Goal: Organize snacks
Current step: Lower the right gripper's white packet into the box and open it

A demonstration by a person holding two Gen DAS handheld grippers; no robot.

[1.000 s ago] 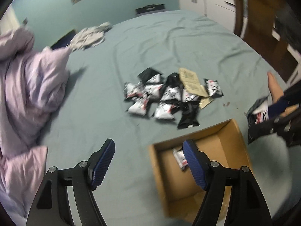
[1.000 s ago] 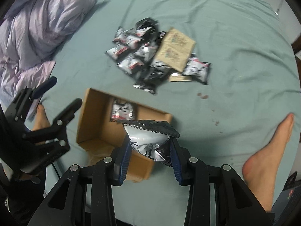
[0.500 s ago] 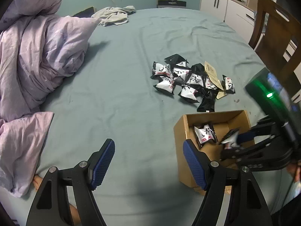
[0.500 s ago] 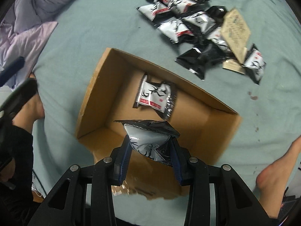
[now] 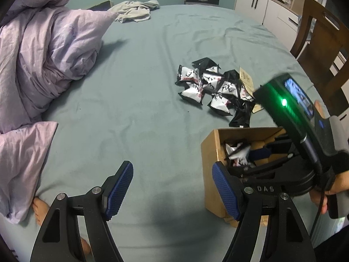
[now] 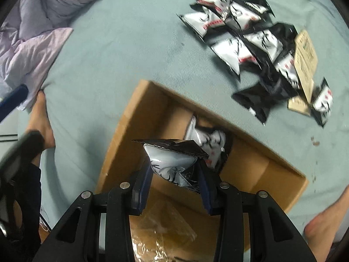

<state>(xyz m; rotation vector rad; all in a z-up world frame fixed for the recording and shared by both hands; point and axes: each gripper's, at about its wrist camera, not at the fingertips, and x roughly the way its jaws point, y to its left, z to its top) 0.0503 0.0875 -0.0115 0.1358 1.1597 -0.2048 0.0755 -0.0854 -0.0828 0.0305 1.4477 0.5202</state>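
An open cardboard box lies on the teal bedsheet. My right gripper is shut on a black-and-white snack packet and holds it down inside the box, just above another packet lying on the box floor. In the left wrist view the right gripper with its packet reaches into the box from the right. A pile of several similar packets with a brown paper card lies beyond the box. My left gripper hangs open over bare sheet left of the box.
A crumpled lilac duvet fills the left side of the bed. A grey cloth lies at the far edge. A wooden chair and white cabinets stand at the right. A person's bare feet rest on the bed.
My right gripper has carried the packet over the box and lowered it inside. The left gripper swung left, so the box now sits at its right.
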